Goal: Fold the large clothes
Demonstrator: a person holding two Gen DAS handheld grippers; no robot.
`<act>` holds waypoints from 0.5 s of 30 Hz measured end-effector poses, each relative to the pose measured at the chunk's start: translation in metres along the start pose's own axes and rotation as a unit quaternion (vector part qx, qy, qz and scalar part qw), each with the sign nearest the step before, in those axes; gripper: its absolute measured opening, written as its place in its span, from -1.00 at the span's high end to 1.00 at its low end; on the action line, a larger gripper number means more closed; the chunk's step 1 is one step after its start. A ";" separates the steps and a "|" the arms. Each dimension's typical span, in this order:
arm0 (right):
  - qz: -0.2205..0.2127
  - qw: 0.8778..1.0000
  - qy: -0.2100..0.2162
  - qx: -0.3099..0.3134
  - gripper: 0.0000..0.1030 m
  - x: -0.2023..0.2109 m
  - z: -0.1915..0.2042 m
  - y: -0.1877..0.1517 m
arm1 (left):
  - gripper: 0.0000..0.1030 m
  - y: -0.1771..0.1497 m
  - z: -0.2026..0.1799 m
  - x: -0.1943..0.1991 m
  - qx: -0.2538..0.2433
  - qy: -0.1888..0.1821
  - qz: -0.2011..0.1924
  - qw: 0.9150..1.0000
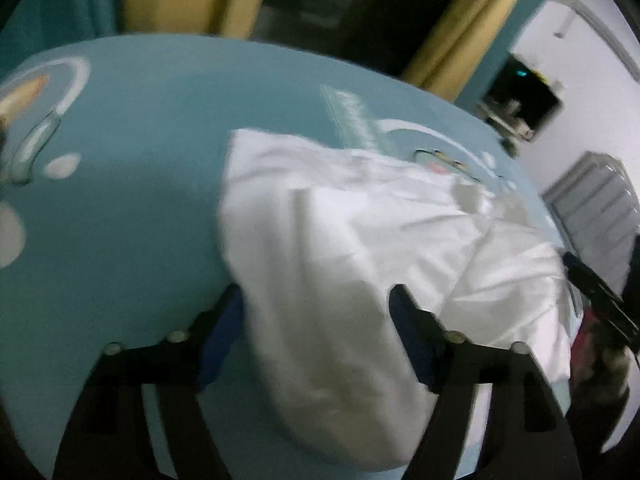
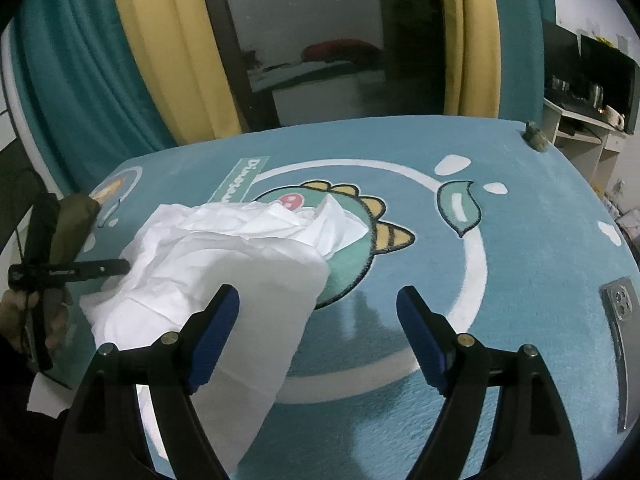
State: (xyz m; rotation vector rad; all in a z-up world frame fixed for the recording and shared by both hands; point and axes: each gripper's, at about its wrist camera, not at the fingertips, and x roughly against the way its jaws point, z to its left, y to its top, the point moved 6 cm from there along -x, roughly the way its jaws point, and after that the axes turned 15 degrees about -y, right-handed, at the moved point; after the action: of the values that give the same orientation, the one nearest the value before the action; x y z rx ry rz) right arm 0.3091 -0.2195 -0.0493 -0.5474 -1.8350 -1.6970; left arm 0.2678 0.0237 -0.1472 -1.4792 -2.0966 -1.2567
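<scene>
A white garment (image 1: 360, 240) lies crumpled on a blue dinosaur-print rug (image 1: 140, 200). In the left wrist view my left gripper (image 1: 316, 296) is open, its jaws wide apart over the near fold of the cloth. In the right wrist view the garment (image 2: 224, 272) lies left of centre on the rug (image 2: 520, 260), and my right gripper (image 2: 318, 298) is open, its left finger (image 2: 216, 320) over the cloth's edge. The left gripper's body (image 2: 52, 270) shows at the far left in that view, beside the cloth.
A phone (image 2: 618, 320) lies on the rug at the right. A small dark object (image 2: 536, 138) sits at the rug's far right corner. Teal and yellow curtains (image 2: 120, 60) hang behind. A desk with monitors (image 2: 592, 92) stands at the far right.
</scene>
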 end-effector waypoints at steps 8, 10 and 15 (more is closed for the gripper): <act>0.027 0.999 0.006 -0.017 -0.57 -0.029 -0.008 -0.015 | -0.51 -0.015 -0.053 -0.037 -0.044 -0.085 0.053 0.994; 0.035 0.999 0.015 -0.023 -0.57 -0.034 -0.007 -0.018 | -0.51 -0.014 -0.058 -0.039 -0.039 -0.098 0.058 0.993; 0.032 0.998 0.042 -0.032 -0.57 -0.029 -0.007 -0.017 | -0.51 -0.010 -0.054 -0.029 -0.036 -0.105 0.036 0.993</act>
State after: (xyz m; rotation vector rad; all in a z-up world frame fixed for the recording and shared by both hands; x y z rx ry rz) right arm 0.3210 -0.2258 -0.0807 -0.5468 -1.6921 -1.7142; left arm 0.2592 -0.0373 -0.1396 -1.7717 -2.1229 -1.2096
